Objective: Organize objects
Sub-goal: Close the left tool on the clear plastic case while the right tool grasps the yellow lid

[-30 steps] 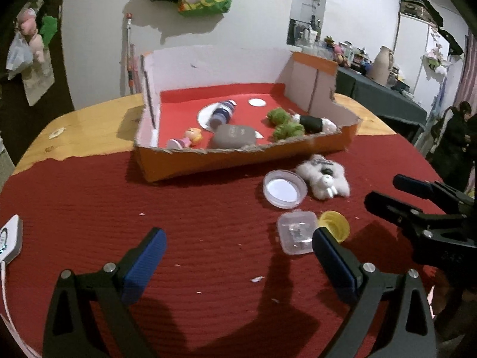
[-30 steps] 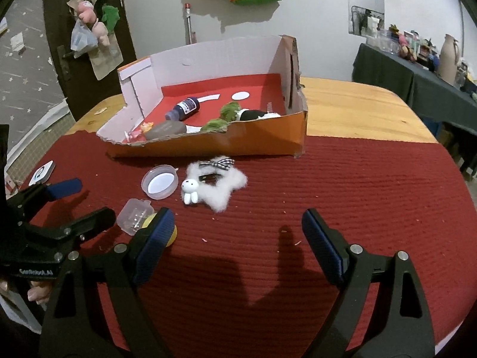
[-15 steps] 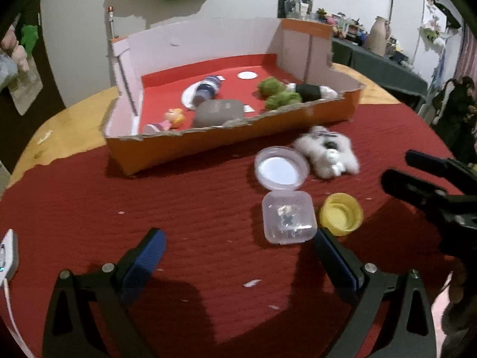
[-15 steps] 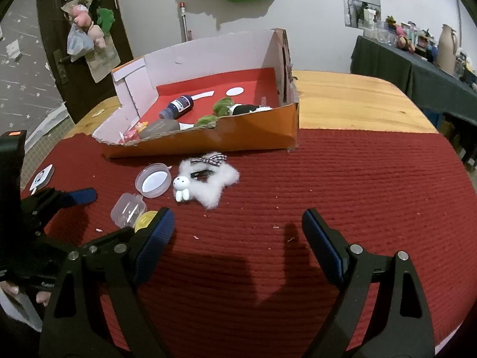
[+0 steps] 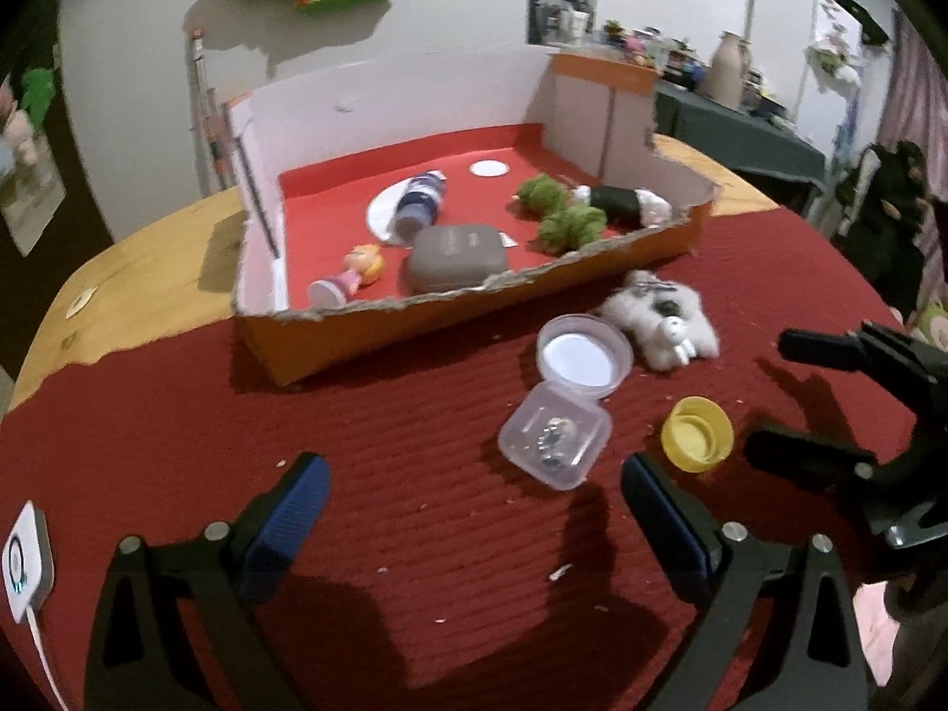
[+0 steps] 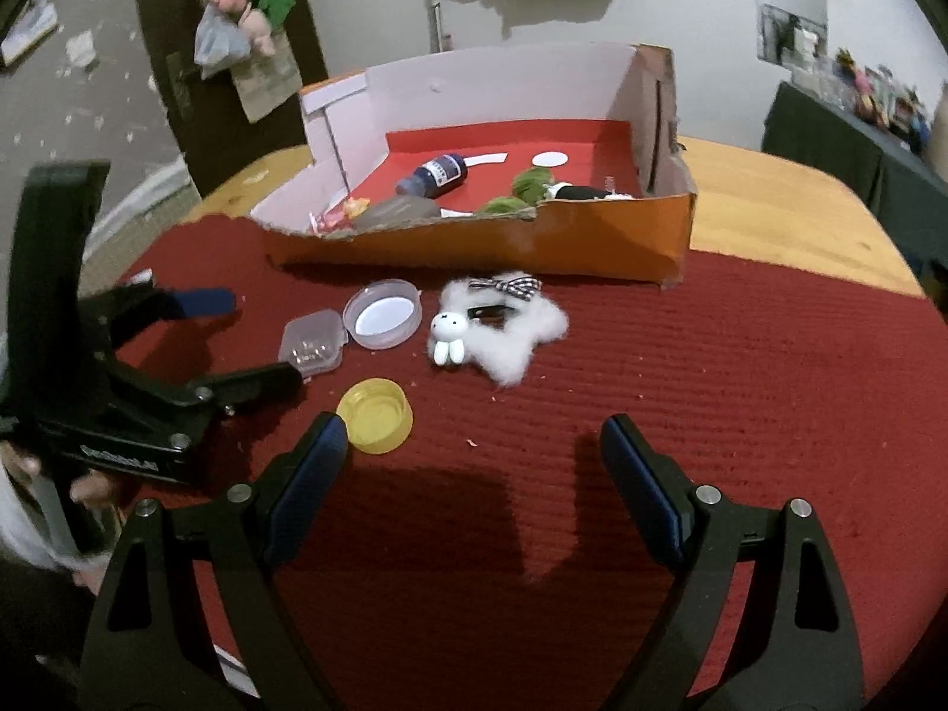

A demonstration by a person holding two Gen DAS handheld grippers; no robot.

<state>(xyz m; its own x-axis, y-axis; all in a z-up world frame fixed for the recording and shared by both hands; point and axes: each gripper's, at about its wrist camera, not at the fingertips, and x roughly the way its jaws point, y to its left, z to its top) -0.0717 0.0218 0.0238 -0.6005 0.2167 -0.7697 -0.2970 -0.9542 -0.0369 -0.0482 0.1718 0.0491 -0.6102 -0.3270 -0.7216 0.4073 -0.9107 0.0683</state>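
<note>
Both claws hang with jaws apart and empty above the red ribbed tabletop cloth (image 6: 711,385).

Left claw (image 5: 474,509) sits just short of the clear square lidded plastic box (image 5: 554,441); right claw (image 6: 474,450) is beside the yellow plastic cap (image 6: 376,413). Each should likely straddle its item squarely before closing, then carry it to the torn orange cardboard tray (image 6: 592,243). The box's small contents are unreadable; the tray's front wall hides part of its load.

Dark red ribbed cloth (image 6: 711,415) over yellow wood bench (image 6: 800,207). Orange box (image 6: 592,237), red floor, white walls. Yellow cap (image 6: 376,415). White fluffy toy (image 6: 521,332), black-and-white checked bow (image 6: 515,285). Claw pads (image 6: 308,474) blue.
</note>
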